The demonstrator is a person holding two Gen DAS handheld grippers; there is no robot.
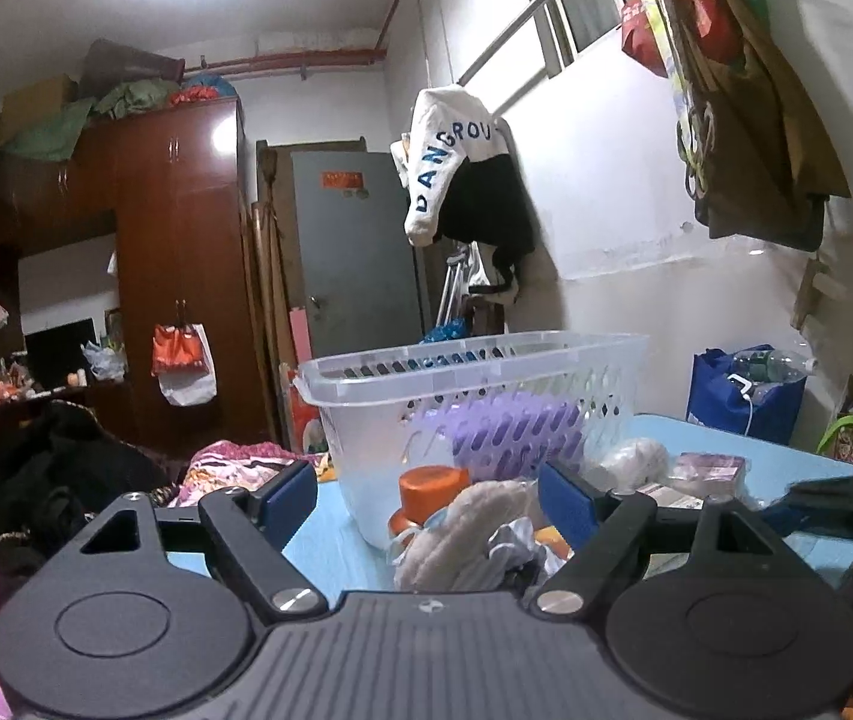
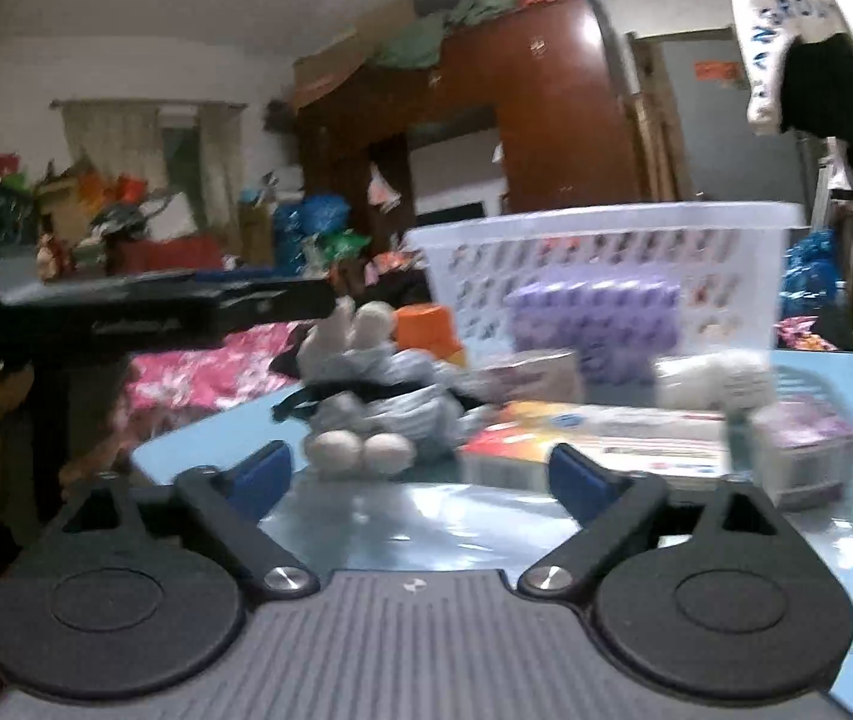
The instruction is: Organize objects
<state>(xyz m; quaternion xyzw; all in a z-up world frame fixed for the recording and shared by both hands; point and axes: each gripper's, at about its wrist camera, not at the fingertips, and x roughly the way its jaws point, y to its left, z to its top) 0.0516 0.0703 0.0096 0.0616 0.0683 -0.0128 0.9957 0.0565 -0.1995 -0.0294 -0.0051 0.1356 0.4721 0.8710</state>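
A blue table (image 2: 834, 378) is seen carrying a clear basket (image 2: 600, 228), a plush toy (image 2: 366, 396), an orange-capped bottle (image 1: 426, 498), flat boxes (image 2: 594, 432) and a small packet (image 2: 804, 444).

The left gripper (image 1: 426, 501) hangs low over the blue table (image 1: 330, 531) with its blue-padded fingers (image 1: 290, 501) spread wide, nothing between them. Just ahead lies a grey-white plush toy (image 1: 468, 531), touching an orange-capped bottle (image 1: 429, 495) behind it. Farther in stands a clear plastic basket (image 1: 474, 384) holding a purple item (image 1: 516, 432). Toward the table's right edge lie a white ball of fabric (image 1: 636, 459) and a small purple packet (image 1: 711, 471). The right gripper (image 1: 846, 495) enters from the right.
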